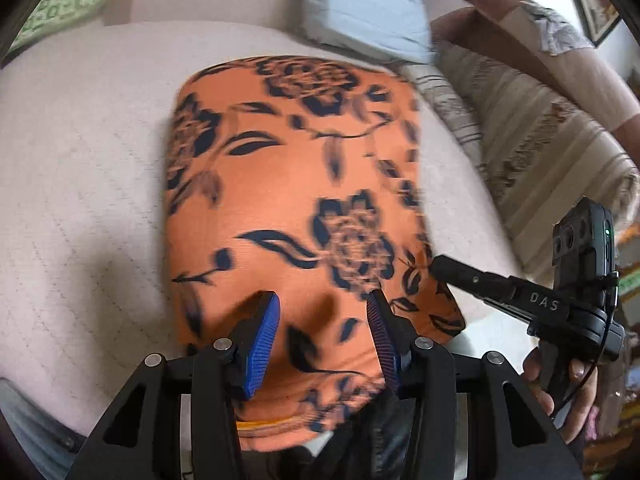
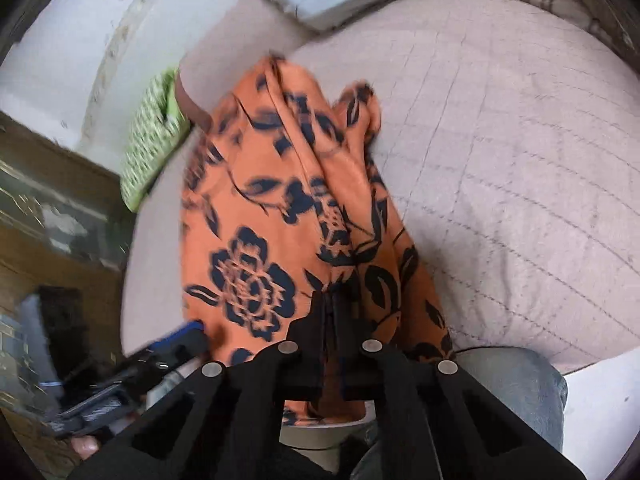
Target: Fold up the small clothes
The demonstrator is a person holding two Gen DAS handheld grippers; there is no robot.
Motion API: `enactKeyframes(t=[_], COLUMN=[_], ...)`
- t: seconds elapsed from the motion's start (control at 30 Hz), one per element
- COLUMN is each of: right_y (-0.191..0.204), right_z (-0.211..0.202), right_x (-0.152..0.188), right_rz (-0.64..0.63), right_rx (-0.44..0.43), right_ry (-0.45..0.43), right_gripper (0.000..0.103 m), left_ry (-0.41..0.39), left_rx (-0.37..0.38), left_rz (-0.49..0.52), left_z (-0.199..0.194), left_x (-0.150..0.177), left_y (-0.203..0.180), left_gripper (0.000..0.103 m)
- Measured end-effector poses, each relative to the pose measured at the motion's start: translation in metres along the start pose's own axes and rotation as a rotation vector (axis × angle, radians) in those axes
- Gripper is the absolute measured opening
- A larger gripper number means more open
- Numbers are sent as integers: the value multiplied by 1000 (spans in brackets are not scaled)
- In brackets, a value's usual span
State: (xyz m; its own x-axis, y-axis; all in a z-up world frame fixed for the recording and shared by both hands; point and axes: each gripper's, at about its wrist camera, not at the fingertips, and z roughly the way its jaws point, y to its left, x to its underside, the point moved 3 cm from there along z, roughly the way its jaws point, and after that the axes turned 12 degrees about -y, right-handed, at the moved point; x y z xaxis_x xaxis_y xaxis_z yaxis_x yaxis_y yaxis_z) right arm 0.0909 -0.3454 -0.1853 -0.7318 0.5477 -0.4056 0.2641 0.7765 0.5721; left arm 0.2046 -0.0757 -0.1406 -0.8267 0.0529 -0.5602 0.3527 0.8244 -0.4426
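Note:
An orange garment with a dark floral print (image 1: 288,184) lies on a pale quilted bed (image 1: 80,184). In the left wrist view my left gripper (image 1: 324,320) is open just above the garment's near end, its blue pads (image 1: 264,340) spread apart and holding nothing. My right gripper (image 1: 440,266) shows at the garment's right edge. In the right wrist view my right gripper (image 2: 334,300) is shut on a bunched fold of the garment (image 2: 280,208), which rises in pleats toward it. The left gripper (image 2: 176,344) shows at the lower left of that view.
A grey-blue folded cloth or pillow (image 1: 368,4) lies at the far side of the bed. A striped beige blanket (image 1: 532,128) lies to the right and a green patterned cloth (image 1: 68,0) to the far left. A wooden cabinet (image 2: 52,208) stands beside the bed.

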Motion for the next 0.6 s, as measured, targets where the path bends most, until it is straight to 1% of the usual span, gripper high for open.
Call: enactKeyframes(t=[0.07, 0.1, 0.13, 0.17, 0.2, 0.23, 0.27, 0.3, 0.33, 0.47, 0.53, 0.6], right_y=[3, 5, 6, 7, 8, 8, 8, 5, 4, -9, -11, -11], right_z=[-23, -30, -34, -36, -36, -34, -31, -29, -25, -12, -3, 5], right_x=[-6, -6, -6, -4, 0, 5, 5, 8, 12, 19, 22, 24], right_rz=[-34, -48, -55, -62, -67, -72, -69, -64, -57, -32, -32, -36], right_rx=[-11, -31, -53, -89, -98, -74, -64, -66, -68, -60, -29, -17], right_ry=[-53, -67, -71, -69, -60, -53, -45, -39, -35, -8, 3, 16], right_gripper=[2, 2, 2, 8, 9, 14, 30, 37, 38, 38, 37, 31], left_ry=[-13, -14, -9, -4, -2, -5, -9, -8, -5, 54, 102, 176], left_rx=[5, 5, 16, 19, 15, 11, 12, 15, 16, -8, -46, -118], left_rz=[40, 49, 46, 43, 43, 43, 41, 39, 41, 102, 162, 218], left_z=[3, 6, 8, 11, 13, 17, 19, 21, 25, 58, 82, 112], left_x=[-3, -5, -7, -10, -14, -20, -27, -35, -43, -69, -74, -72], left_y=[-10, -13, -16, -18, -20, -22, -26, -30, -35, -68, -86, -99], left_gripper=[45, 45, 45, 45, 45, 45, 46, 46, 47, 49, 49, 49])
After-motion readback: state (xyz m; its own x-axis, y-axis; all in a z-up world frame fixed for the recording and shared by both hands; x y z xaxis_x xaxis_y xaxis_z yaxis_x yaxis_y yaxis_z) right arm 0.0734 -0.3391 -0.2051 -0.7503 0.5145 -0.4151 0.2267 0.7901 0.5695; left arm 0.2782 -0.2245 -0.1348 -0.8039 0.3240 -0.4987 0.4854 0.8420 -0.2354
